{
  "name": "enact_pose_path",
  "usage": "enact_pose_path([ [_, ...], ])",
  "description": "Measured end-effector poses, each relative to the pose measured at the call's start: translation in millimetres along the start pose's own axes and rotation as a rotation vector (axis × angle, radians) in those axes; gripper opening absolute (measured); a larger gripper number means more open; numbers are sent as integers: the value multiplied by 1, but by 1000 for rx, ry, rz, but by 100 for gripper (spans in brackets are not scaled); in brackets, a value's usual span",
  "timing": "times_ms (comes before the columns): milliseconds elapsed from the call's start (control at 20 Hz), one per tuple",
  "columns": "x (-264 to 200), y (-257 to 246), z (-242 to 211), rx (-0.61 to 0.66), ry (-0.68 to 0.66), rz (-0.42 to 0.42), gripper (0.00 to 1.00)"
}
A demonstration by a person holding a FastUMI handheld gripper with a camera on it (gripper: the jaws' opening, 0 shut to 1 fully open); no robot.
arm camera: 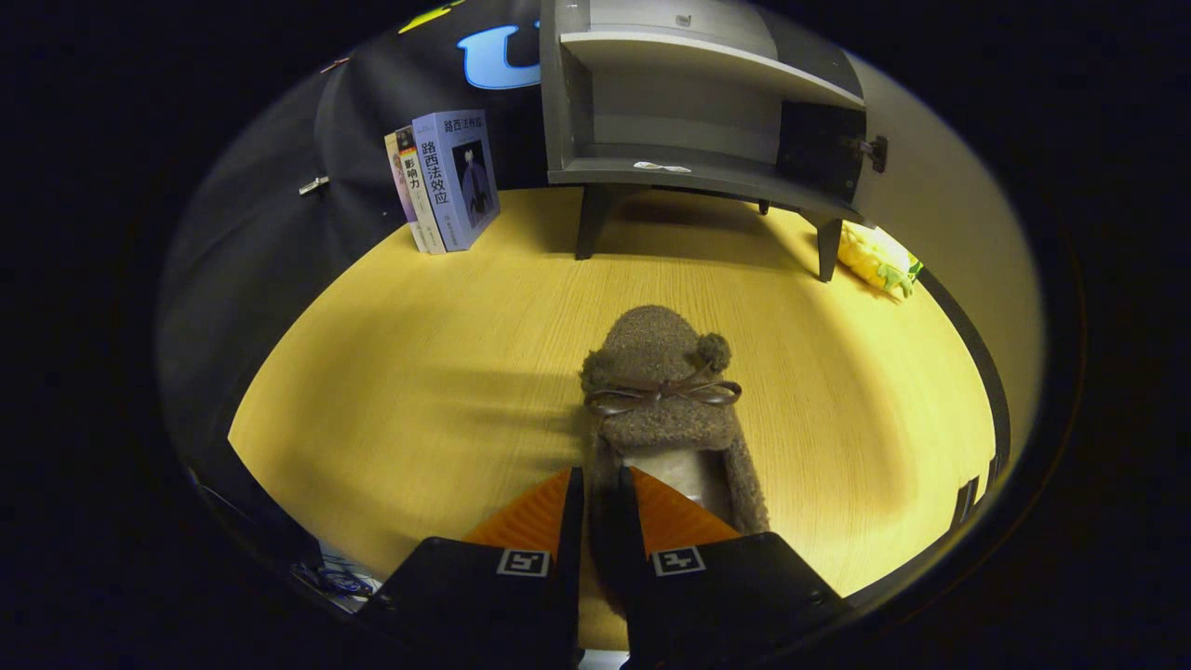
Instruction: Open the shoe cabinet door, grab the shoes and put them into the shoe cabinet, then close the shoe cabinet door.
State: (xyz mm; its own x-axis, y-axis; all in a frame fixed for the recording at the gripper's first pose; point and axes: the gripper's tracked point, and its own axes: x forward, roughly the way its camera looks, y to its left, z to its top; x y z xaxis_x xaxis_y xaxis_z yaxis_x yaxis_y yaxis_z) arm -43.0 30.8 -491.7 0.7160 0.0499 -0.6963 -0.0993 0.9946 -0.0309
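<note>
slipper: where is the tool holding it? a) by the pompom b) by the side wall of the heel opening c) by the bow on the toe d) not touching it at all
b: the tool has its two fingers closed on the near side wall of the brown fuzzy slipper, one finger inside the heel opening and one outside, while the bow and pompom lie beyond the fingers, untouched.

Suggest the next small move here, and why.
Probably lift the shoe and carry it toward the cabinet. The hand-held gripper looks shut on the shoe's side wall, the cabinet's door is already open, and its lower shelf looks free for the shoe.
</note>
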Motion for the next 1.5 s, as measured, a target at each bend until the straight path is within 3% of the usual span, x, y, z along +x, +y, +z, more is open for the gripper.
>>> enact_pose_path([
  [700, 39, -3, 24, -33, -27, -21, 24],
  [750, 34, -7, 23, -36, -32, -38, 23],
  [850, 39, -7, 24, -45, -9, -35, 5],
  [1050, 33, -11, 31, -22, 15, -31, 5],
  [1500, -47, -50, 180, 24, -159, -71, 5],
])
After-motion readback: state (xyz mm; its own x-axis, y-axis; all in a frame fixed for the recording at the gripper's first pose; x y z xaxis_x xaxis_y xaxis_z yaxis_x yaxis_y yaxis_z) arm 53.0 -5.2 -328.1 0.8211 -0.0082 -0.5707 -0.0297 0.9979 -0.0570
